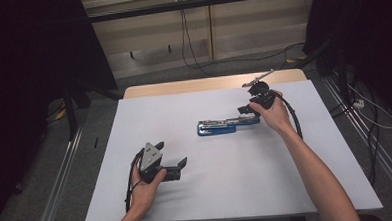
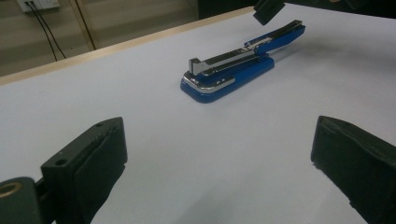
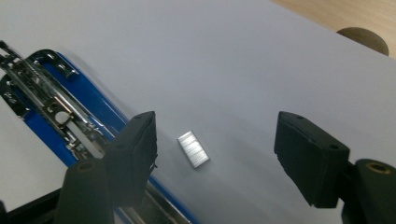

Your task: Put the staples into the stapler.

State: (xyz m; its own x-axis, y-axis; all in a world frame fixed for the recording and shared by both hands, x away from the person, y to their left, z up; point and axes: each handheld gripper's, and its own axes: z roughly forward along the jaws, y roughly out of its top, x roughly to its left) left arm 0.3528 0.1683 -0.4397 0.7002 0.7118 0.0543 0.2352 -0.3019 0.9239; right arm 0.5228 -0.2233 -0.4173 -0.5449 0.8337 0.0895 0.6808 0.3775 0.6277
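Note:
A blue stapler (image 1: 217, 126) lies in the middle of the white table top, its top swung back and its metal magazine (image 3: 51, 105) bare. A short strip of staples (image 3: 192, 149) lies on the sheet just beside it. My right gripper (image 1: 248, 109) hovers at the stapler's right end, open, and the strip lies between its jaws (image 3: 215, 135) untouched. My left gripper (image 1: 172, 154) rests near the front left, open and empty, pointing toward the stapler (image 2: 233, 70). One finger (image 2: 268, 9) of the right gripper shows above the stapler's far end.
The white sheet (image 1: 212, 190) covers most of a wooden table, whose far edge (image 1: 208, 84) stays bare. A brown round spot (image 3: 364, 39) marks the wood near the sheet's edge. Cables (image 1: 374, 112) and metal rails run along the floor on both sides.

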